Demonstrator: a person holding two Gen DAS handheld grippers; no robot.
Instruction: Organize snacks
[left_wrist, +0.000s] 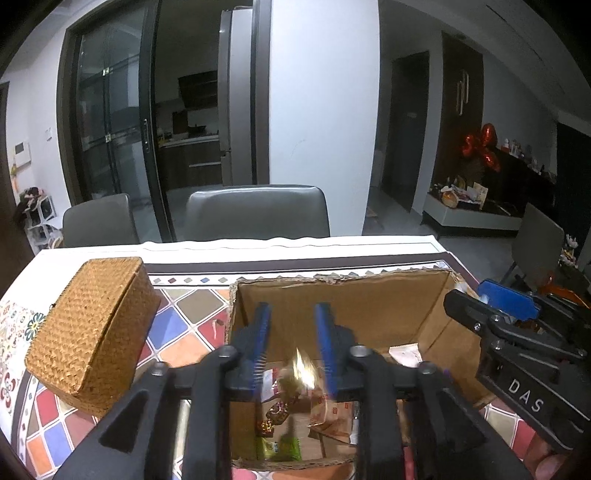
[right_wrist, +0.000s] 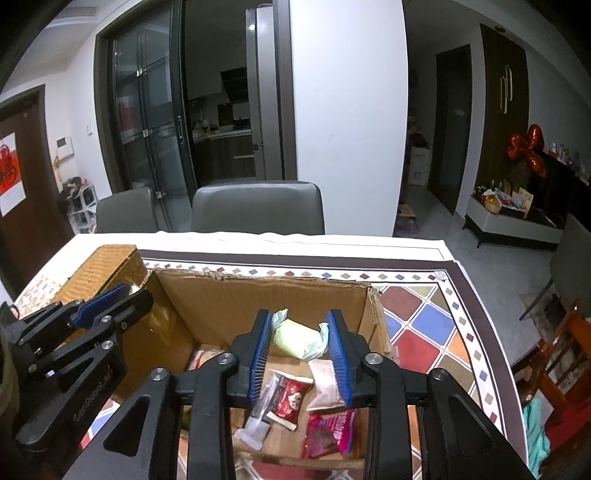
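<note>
Landmark: cardboard box (right_wrist: 258, 295) on the counter (right_wrist: 424, 325).
Right hand-held gripper (right_wrist: 298, 334): above the box, jaws partly apart, pale green snack (right_wrist: 295, 338) between them, its long axis jaw to jaw; contact unclear.
Left hand-held gripper (left_wrist: 293, 341): above the box, narrowly apart, empty; shiny snack (left_wrist: 304, 373) falling below.
Nearer: right.

The cardboard box (right_wrist: 229, 306) stands open at the top, so the way down into it is free; its upright walls block any approach from the sides. Loose snack packets (right_wrist: 288, 400) cover much of its floor. The woven basket (left_wrist: 92, 325) sits just beside the box's left wall, narrowing that side. To the right of the box the bench (right_wrist: 424, 332) lies bare. Two grey chairs (right_wrist: 258, 208) stand behind the far edge.
</note>
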